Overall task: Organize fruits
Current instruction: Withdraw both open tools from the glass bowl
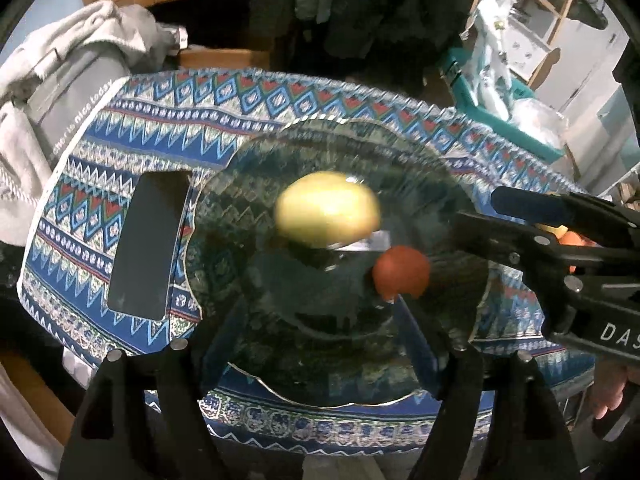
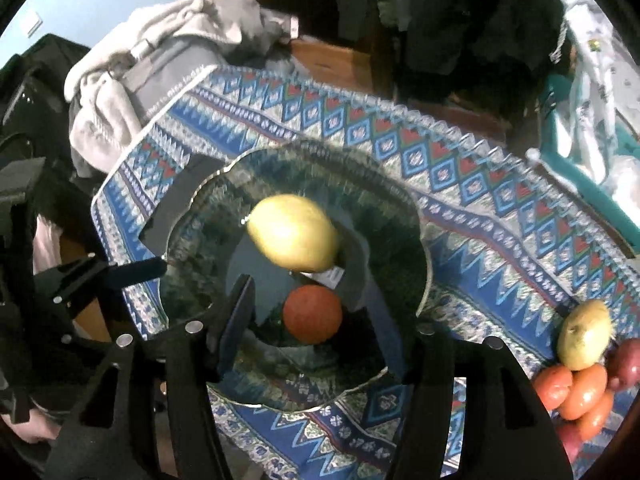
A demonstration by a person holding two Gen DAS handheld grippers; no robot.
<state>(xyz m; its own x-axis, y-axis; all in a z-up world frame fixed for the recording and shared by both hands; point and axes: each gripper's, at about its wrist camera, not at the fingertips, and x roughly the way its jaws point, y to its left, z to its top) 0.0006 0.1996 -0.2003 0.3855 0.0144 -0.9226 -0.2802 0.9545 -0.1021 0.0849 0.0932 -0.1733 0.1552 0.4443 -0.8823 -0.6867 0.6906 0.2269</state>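
A clear glass plate [image 1: 280, 364] [image 2: 192, 240] lies on the blue patterned cloth [image 1: 120, 128] [image 2: 500, 240]. On it rest a yellow fruit [image 1: 328, 210] [image 2: 294, 232] and a small red-orange fruit [image 1: 402, 272] [image 2: 313, 314]. My right gripper [image 2: 306, 312] hangs over the plate, open, with the red-orange fruit between its fingers but untouched; the left wrist view shows it reaching in from the right [image 1: 476, 208]. My left gripper [image 1: 324, 328] is open above the plate's near half, nothing between its blurred fingers. One of its fingers [image 2: 136, 270] shows at the plate's left rim.
A pile of fruits sits on the cloth at the right: a yellow-green one [image 2: 584, 334], orange ones [image 2: 576, 392], a dark red one [image 2: 628, 360]. A black flat rectangle [image 1: 148, 240] lies left of the plate. Grey clothing [image 1: 60, 80] and a teal bin [image 1: 500, 112] border the cloth.
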